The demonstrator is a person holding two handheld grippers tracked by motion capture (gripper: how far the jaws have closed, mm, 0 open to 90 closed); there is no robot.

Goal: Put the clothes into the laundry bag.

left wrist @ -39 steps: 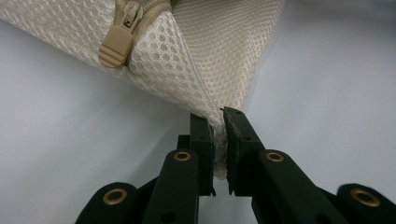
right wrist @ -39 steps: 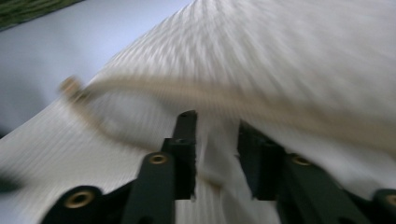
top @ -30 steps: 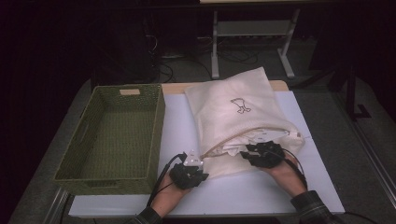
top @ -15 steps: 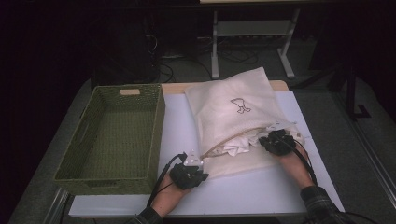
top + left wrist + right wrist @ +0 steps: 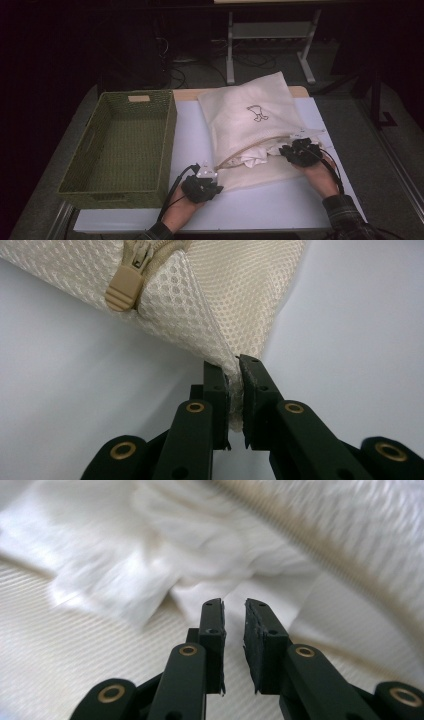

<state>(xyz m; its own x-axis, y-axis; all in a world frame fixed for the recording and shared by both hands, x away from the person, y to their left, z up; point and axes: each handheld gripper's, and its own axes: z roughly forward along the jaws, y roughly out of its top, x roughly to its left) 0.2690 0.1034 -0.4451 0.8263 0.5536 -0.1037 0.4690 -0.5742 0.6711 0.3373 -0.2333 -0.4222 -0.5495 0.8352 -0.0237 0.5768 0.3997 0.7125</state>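
The left gripper (image 5: pixel 234 371) pinches the near-left corner of a cream mesh laundry bag (image 5: pixel 250 117), its 2 black jaws pressed on the fabric edge; in the left gripper view a beige zipper pull (image 5: pixel 124 285) lies just beyond the pinch, to its left. The right gripper (image 5: pixel 234 611) sits at the right end of the bag's open zipper mouth, its jaws having just opened a little from a tighter pinch, now standing narrowly apart with nothing seen between them and white cloth (image 5: pixel 150 570) blurred just ahead. In the high view the left gripper (image 5: pixel 201 186) lies near the table's near edge, while the right gripper (image 5: pixel 300 151) lies farther off and to the right. White cloth (image 5: pixel 252 159) bulges from the bag's mouth between the 2 grippers. The bag lies flat on the white table (image 5: pixel 192 130), a small bird drawing (image 5: pixel 256 113) on its upper face. An olive woven basket (image 5: pixel 100 150) stands to the left, just beside the bag.
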